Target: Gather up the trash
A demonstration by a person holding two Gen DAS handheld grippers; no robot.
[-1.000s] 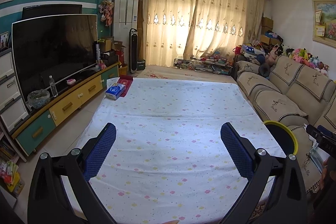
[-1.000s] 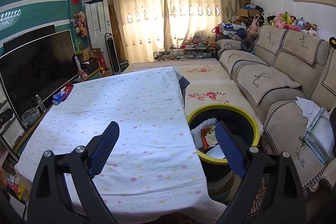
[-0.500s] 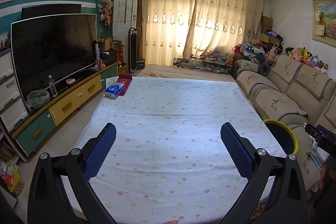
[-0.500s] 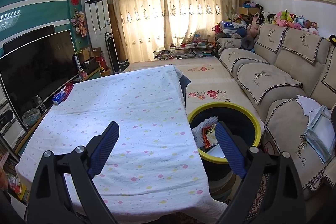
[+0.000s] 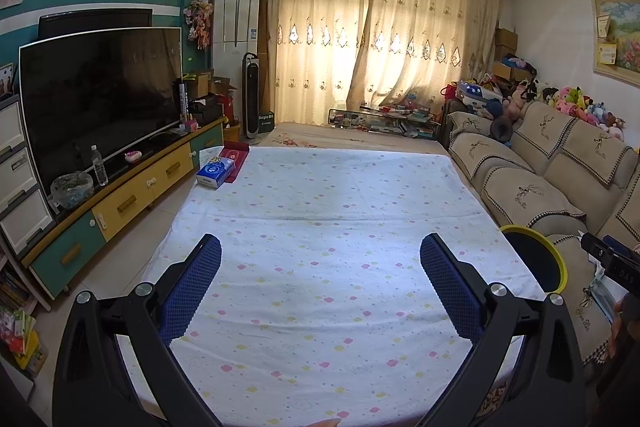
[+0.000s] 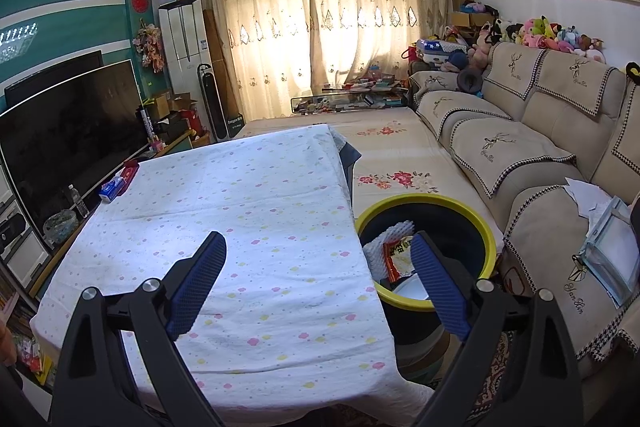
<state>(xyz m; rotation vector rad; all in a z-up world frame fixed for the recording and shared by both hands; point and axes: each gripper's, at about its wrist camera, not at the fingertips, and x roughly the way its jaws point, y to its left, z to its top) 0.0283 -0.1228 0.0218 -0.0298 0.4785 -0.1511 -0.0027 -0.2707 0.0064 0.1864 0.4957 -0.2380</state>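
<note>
A dark bin with a yellow rim (image 6: 478,219) stands on the floor at the table's right side; its edge (image 5: 552,255) also shows in the left wrist view. Inside lie white foam netting (image 6: 380,247) and a red and yellow wrapper (image 6: 398,255). My left gripper (image 5: 320,263) hangs open over the near half of the table with nothing between its fingers. My right gripper (image 6: 318,259) is open too, above the table's right edge, its right finger (image 6: 436,279) in front of the bin.
The table wears a white dotted cloth (image 5: 320,227). A blue tissue pack (image 5: 215,173) and a red box (image 5: 236,157) sit at its far left corner. A beige sofa (image 6: 520,155) runs along the right, with papers (image 6: 608,247) on its seat. A TV cabinet (image 5: 120,195) lines the left.
</note>
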